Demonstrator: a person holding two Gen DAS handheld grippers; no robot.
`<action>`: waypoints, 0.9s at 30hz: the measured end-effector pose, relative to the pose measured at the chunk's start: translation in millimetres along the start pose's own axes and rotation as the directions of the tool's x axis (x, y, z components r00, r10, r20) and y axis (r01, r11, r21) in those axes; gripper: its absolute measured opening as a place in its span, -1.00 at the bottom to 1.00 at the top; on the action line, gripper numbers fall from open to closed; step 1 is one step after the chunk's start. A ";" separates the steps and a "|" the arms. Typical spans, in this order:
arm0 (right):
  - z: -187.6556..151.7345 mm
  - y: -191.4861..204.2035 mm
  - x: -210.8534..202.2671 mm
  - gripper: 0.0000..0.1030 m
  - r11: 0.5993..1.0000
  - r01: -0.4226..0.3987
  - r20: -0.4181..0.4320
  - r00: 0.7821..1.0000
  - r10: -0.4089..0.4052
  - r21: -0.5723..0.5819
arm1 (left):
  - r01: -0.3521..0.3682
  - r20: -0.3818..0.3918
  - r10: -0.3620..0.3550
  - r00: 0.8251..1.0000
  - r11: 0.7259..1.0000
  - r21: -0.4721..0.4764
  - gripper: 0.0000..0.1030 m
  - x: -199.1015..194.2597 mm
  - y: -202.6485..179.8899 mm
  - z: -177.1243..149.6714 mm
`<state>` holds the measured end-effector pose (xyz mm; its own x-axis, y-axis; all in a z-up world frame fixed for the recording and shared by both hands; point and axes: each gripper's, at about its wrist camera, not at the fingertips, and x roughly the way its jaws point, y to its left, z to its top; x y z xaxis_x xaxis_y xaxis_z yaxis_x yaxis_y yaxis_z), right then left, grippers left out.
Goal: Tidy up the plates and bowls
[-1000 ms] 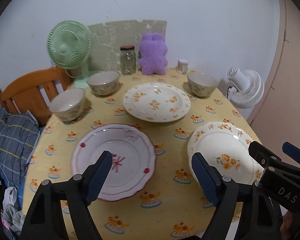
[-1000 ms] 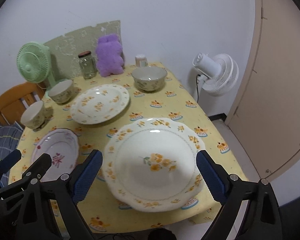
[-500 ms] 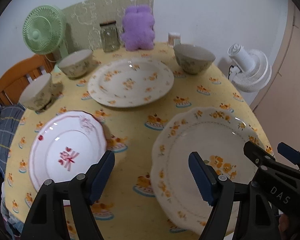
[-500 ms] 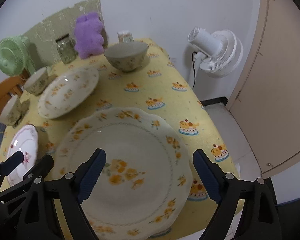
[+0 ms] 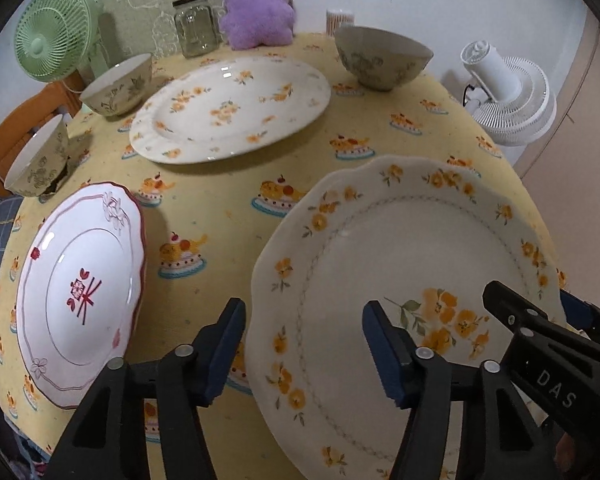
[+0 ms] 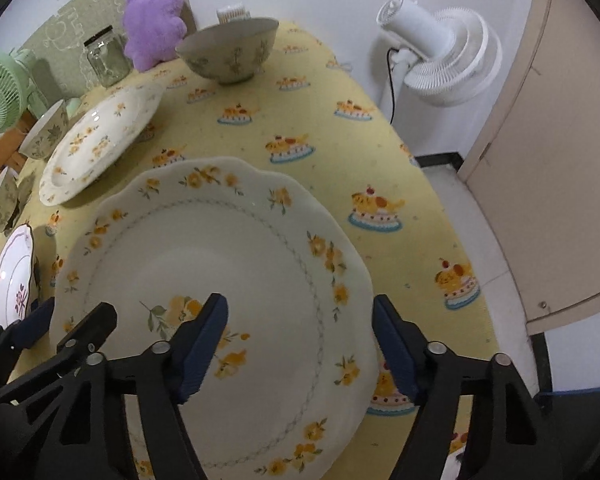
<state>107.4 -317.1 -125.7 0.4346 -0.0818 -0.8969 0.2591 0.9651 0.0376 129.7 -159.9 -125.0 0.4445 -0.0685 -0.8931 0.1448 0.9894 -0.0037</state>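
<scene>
A glossy, scalloped floral plate [image 5: 400, 264] lay on the yellow printed tablecloth [image 5: 220, 216] at the table's near edge. The left gripper [image 5: 304, 348] and right gripper [image 6: 300, 340] straddled its opposite rims, blue pads apart from the china, jaws just closing.

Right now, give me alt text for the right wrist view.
The open right gripper straddles the right rim of a floral plate on a yellow tablecloth, its jaws just closing. Beyond stand a bowl, another plate and a white fan.
</scene>
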 end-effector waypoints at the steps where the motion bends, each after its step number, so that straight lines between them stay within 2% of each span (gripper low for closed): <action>1: 0.0 0.2 1.1 0.38 1.000 0.004 -0.003 1.000 -0.004 -0.001 | -0.002 -0.007 0.002 1.000 1.000 -0.001 0.15 1.4 0.0 0.4; 3: 1.4 0.5 2.2 0.35 1.000 0.011 -0.010 1.000 -0.011 -0.002 | -0.010 -0.015 0.010 1.000 1.000 -0.007 0.13 2.9 0.7 2.1; 6: 4.7 0.2 3.9 0.27 1.000 0.018 -0.020 1.000 -0.018 -0.006 | -0.011 -0.031 0.010 0.999 1.000 -0.013 -0.02 6.2 1.6 5.3; 15: 20.7 9.1 11.8 0.21 0.998 0.016 -0.031 0.999 -0.018 -0.062 | -0.051 -0.052 0.048 0.997 0.997 -0.057 -0.04 6.9 8.9 7.4; 27: 43.2 35.1 22.6 0.21 0.985 -0.048 -0.039 0.998 0.042 -0.163 | -0.126 -0.067 0.117 0.991 0.980 -0.152 -0.04 8.2 25.6 11.2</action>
<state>163.5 -295.8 -125.6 0.4108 -0.0309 -0.9112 0.0935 0.9956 0.0084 146.9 -136.6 -127.3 0.3980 0.0567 -0.9156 -0.0485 0.9980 0.0408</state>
